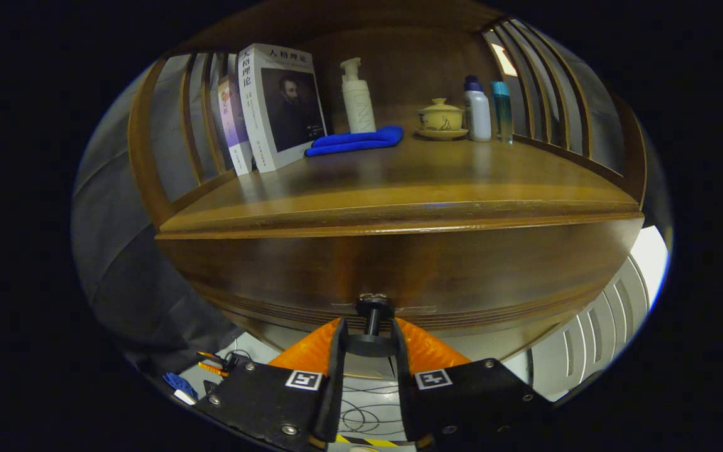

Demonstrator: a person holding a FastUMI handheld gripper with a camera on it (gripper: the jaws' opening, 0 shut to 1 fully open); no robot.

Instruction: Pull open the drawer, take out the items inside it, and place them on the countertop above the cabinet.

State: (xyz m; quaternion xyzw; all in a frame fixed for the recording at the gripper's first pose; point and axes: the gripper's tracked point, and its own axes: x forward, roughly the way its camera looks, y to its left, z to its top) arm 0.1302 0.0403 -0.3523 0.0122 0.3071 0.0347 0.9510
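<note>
— What does the drawer (399, 276) look like?

— A dark, glossy wooden front, set flush under the countertop (399, 188) — closed, nothing of its inside showing.

— And its handle?

— A small dark knob (372, 326) on a short stem, standing out from the lower middle of the front, between the gripper (368, 333) fingers, which close against its sides.

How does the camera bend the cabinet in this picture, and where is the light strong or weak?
In the gripper view, the fisheye lens bows the countertop edge and the drawer front into curves. The light is dim and warm, with a soft shine on the countertop and one bright patch behind the slats. The books look sharp. The gripper holds the drawer knob between its fingers.
</note>
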